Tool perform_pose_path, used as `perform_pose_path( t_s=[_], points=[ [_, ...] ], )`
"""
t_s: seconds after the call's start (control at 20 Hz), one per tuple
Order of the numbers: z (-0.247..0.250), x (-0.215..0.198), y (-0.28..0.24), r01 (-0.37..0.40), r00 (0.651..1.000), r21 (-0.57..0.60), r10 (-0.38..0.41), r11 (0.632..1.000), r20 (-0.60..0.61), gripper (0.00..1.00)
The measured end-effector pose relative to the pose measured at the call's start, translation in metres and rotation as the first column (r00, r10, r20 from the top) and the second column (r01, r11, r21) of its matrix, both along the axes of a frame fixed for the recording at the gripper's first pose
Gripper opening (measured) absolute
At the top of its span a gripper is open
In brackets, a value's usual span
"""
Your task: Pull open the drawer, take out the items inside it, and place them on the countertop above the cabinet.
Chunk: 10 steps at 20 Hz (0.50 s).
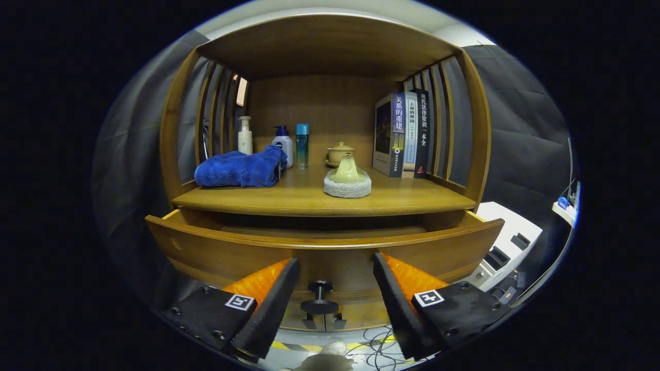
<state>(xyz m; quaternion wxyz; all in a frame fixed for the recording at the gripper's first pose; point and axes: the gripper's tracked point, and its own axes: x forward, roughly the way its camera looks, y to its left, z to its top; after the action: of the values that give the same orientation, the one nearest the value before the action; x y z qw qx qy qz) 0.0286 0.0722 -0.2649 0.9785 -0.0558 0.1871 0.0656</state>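
Note:
The wooden drawer (227,247) is pulled out under the countertop (289,198); its inside is dark and I cannot see anything in it. Its black knob (320,296) sits between my two fingers, untouched by either one. My gripper (335,268) is open, fingers spread wide in front of the drawer's face. On the countertop lie a folded blue towel (240,169) at the left and a yellow-green object on a grey round pad (347,184) near the middle.
At the back of the shelf stand a white pump bottle (245,136), a white-and-blue bottle (283,144), a teal bottle (302,145) and a lidded cup (340,153). Upright books (405,135) fill the right. A white device (508,247) and cables (379,348) lie below right.

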Motion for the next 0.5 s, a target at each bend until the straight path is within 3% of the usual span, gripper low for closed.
perform_pose_path(
  t_s=[0.5],
  points=[
    [-0.003, 0.034, 0.004, 0.001, 1.0, 0.006, -0.001, 1.0, -0.001, 0.97]
  ],
)
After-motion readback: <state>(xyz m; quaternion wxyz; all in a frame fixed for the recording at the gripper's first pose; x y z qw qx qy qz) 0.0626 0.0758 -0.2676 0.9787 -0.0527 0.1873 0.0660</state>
